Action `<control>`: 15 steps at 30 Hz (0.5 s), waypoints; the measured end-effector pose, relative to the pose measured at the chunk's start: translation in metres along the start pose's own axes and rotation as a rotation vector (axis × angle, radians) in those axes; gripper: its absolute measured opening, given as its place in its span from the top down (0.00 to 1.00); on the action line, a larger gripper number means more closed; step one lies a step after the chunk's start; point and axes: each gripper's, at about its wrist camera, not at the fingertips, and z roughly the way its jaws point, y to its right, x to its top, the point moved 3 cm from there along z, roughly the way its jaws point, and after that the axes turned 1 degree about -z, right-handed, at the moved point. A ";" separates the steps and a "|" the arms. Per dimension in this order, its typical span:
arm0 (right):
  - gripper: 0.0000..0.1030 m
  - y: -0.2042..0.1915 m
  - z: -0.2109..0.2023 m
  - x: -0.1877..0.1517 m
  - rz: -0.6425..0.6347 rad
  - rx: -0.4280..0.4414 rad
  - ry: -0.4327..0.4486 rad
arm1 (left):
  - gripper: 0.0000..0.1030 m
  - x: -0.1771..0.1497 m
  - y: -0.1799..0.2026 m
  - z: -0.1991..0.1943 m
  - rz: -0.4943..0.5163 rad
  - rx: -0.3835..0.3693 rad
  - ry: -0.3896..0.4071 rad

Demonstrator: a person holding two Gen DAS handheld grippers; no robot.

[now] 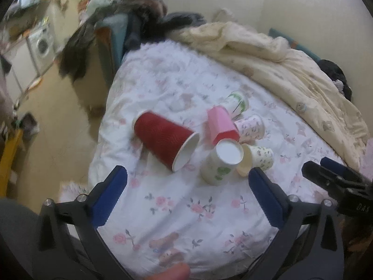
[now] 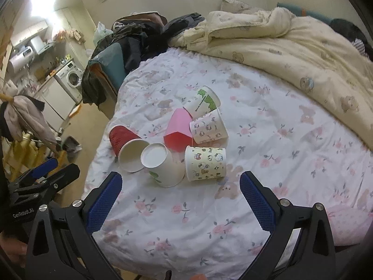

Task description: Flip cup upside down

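Several paper cups cluster on the flowered bed sheet (image 2: 268,140). A red cup (image 1: 163,137) (image 2: 127,143) lies on its side, mouth toward me. A white cup with green print (image 1: 221,161) (image 2: 163,165) stands upside down, base up. A pink cup (image 1: 220,126) (image 2: 179,129) stands behind it, upside down. A cream cartoon cup (image 2: 205,163) (image 1: 256,158) lies on its side. Two more patterned cups (image 2: 207,127) lie behind. My left gripper (image 1: 187,186) and right gripper (image 2: 180,191) are open and empty, hovering short of the cups.
A cream duvet (image 2: 291,46) is bunched along the bed's far side. Dark clothes (image 2: 139,37) pile on a chair at the bed's far left corner. The bed edge drops to the floor on the left, with a washing machine (image 2: 71,79) beyond.
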 end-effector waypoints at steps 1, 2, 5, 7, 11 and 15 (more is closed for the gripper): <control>0.00 0.000 0.002 0.000 0.003 -0.004 -0.005 | 0.00 0.000 -0.001 0.002 -0.014 -0.004 -0.006; 0.00 0.000 0.005 0.000 0.006 -0.009 -0.011 | 0.00 -0.001 -0.003 0.002 -0.018 0.001 -0.006; 0.00 0.000 0.012 -0.001 0.021 -0.002 -0.033 | 0.00 0.001 -0.003 0.003 -0.019 0.006 -0.003; 0.00 0.000 0.016 -0.001 0.023 -0.008 -0.038 | 0.00 0.000 -0.003 0.004 -0.016 0.009 -0.006; 0.00 -0.002 0.019 0.000 0.018 -0.008 -0.043 | 0.00 0.001 -0.006 0.007 -0.037 0.003 -0.017; 0.00 -0.005 0.019 -0.001 0.005 -0.014 -0.042 | 0.00 0.001 -0.008 0.008 -0.050 0.008 -0.024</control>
